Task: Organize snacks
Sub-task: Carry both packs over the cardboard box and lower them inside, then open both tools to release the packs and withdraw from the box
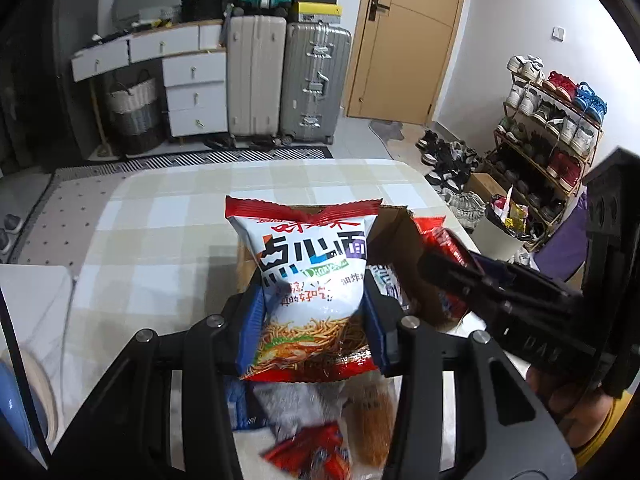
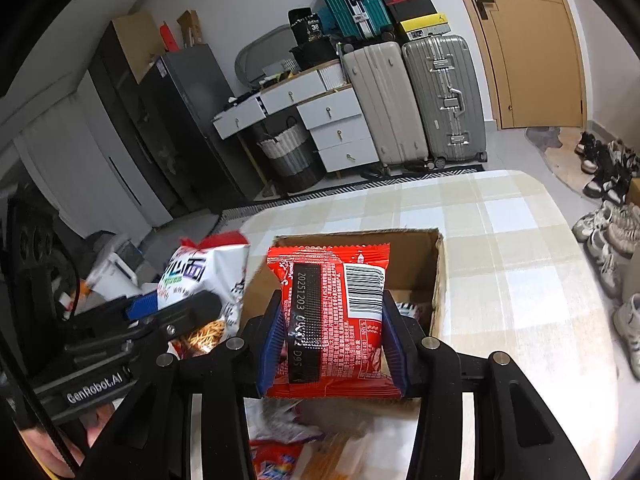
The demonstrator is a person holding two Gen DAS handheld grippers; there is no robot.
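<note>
My left gripper [image 1: 312,320] is shut on a white noodle-snack packet [image 1: 308,280] with red ends, held upright above the near side of an open cardboard box [image 1: 396,232]. My right gripper [image 2: 334,340] is shut on a red snack packet [image 2: 332,312], barcode side up, held over the same box [image 2: 416,256]. The right gripper with its red packet [image 1: 448,244] shows at the right of the left wrist view. The left gripper with the white packet [image 2: 200,276] shows at the left of the right wrist view. A packet [image 2: 408,308] lies inside the box.
The box stands on a table with a checked cloth [image 1: 160,240]. Several loose snack packets [image 1: 316,452] lie on the table below the grippers. Suitcases [image 1: 312,80], drawers, a shoe rack [image 1: 552,140] and a door stand beyond the table.
</note>
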